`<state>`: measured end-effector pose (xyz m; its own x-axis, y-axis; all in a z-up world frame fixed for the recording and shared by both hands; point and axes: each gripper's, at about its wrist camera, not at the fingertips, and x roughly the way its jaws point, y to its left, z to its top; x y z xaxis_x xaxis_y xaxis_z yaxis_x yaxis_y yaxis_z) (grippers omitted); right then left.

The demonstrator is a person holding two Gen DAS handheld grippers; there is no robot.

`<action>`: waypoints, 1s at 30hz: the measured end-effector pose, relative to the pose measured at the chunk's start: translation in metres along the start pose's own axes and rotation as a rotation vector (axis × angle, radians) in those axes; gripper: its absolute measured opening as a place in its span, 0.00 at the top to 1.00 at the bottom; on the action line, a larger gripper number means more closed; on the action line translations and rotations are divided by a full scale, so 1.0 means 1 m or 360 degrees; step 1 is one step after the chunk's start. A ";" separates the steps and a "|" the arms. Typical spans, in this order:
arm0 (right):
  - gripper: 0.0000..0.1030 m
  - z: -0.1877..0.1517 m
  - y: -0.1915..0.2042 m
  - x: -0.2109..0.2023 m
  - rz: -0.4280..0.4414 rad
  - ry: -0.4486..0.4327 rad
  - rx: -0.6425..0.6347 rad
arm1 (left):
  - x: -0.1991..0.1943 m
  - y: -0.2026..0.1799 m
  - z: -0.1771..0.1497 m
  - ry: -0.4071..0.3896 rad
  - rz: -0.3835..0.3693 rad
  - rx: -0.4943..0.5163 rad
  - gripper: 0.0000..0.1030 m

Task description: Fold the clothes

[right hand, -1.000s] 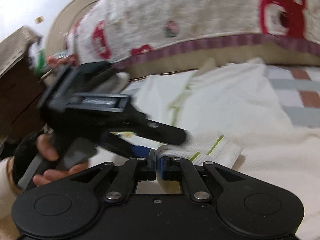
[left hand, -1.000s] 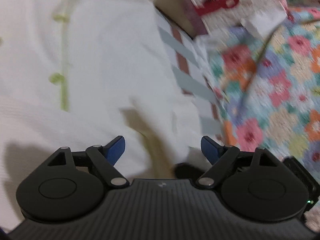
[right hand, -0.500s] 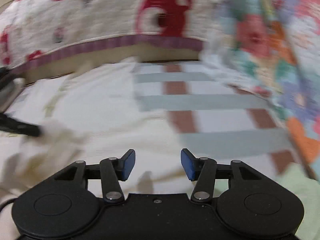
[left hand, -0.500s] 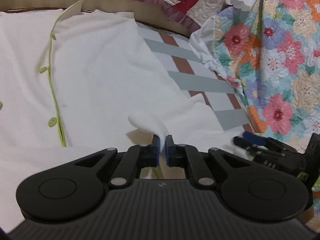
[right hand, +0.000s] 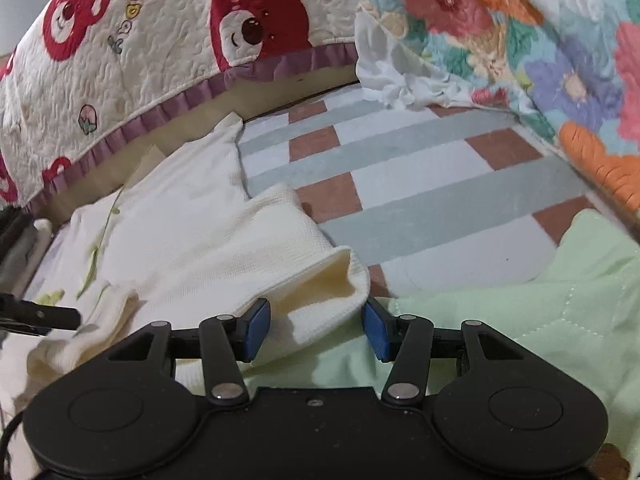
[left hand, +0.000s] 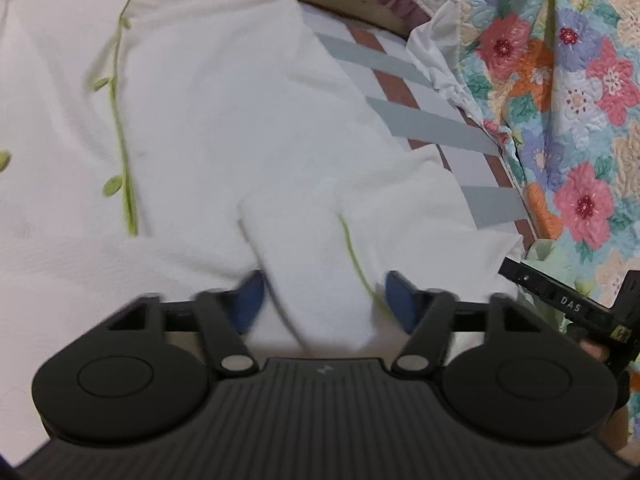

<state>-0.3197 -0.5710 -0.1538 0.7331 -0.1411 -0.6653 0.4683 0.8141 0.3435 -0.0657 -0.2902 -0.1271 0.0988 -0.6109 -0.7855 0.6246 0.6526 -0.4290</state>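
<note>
A white knit garment (left hand: 200, 120) with a green button placket lies spread on the bed; it also shows in the right wrist view (right hand: 192, 232). My left gripper (left hand: 325, 300) hangs low over it, jaws opening. A folded white strip (left hand: 312, 264) with a thin green edge lies between the blue pads, which stand clear of it. My right gripper (right hand: 316, 330) is open at the garment's right side. The open sleeve cuff (right hand: 328, 280) sits between its pads, and they do not press on it.
A grey, white and brown checked sheet (right hand: 420, 184) covers the bed. A floral quilt (left hand: 560, 100) rises on the right and a red-bear quilt (right hand: 160, 40) at the back. A pale green blanket (right hand: 540, 300) lies near the right gripper. The other gripper's body (left hand: 568, 304) shows at right.
The left gripper shut on a pinch of white cloth, then spread its pads again. The right gripper let go of the green-striped cuff, opened and swung right to the other sleeve.
</note>
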 end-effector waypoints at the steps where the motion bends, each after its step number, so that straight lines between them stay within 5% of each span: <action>1: 0.46 0.001 0.001 0.002 0.0005 0.0003 -0.0016 | 0.000 -0.003 0.000 -0.0005 0.0013 0.0038 0.86; 5: 0.47 -0.001 0.002 0.005 -0.0007 0.0025 -0.0112 | -0.026 -0.016 0.002 -0.0098 -0.0009 0.0113 0.94; 10: 0.47 -0.003 0.001 0.004 -0.0004 0.0022 -0.0106 | -0.098 -0.009 0.003 -0.0414 -0.0033 0.0050 0.94; 14: 0.47 -0.002 0.009 0.009 0.0007 0.0073 -0.0202 | -0.077 0.020 -0.009 -0.0215 0.0259 -0.0057 0.93; 16: 0.47 -0.002 0.016 0.011 0.0009 0.0074 -0.0256 | -0.070 0.031 -0.018 -0.0181 0.0276 -0.0108 0.94; 17: 0.50 -0.002 0.019 0.011 0.0004 0.0064 -0.0285 | -0.073 0.036 -0.020 -0.0196 0.0221 -0.0160 0.95; 20: 0.94 -0.004 0.028 0.006 -0.0099 -0.0023 -0.0469 | -0.100 0.037 -0.023 -0.0274 0.0128 -0.0231 0.94; 22: 0.93 -0.002 0.025 -0.003 -0.0064 -0.0071 -0.0423 | -0.108 0.033 -0.024 -0.0253 0.0209 -0.0162 0.94; 26: 0.93 -0.005 0.026 -0.002 -0.0092 -0.0047 -0.0457 | -0.080 0.042 -0.033 -0.0020 0.0519 -0.0006 0.85; 30: 0.93 -0.007 0.029 0.000 -0.0130 -0.0025 -0.0472 | -0.106 0.059 -0.050 -0.0196 0.0313 -0.0178 0.50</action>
<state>-0.3096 -0.5434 -0.1482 0.7074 -0.2196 -0.6718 0.3635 0.9282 0.0794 -0.0778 -0.1648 -0.0913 0.3076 -0.5130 -0.8014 0.4952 0.8055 -0.3256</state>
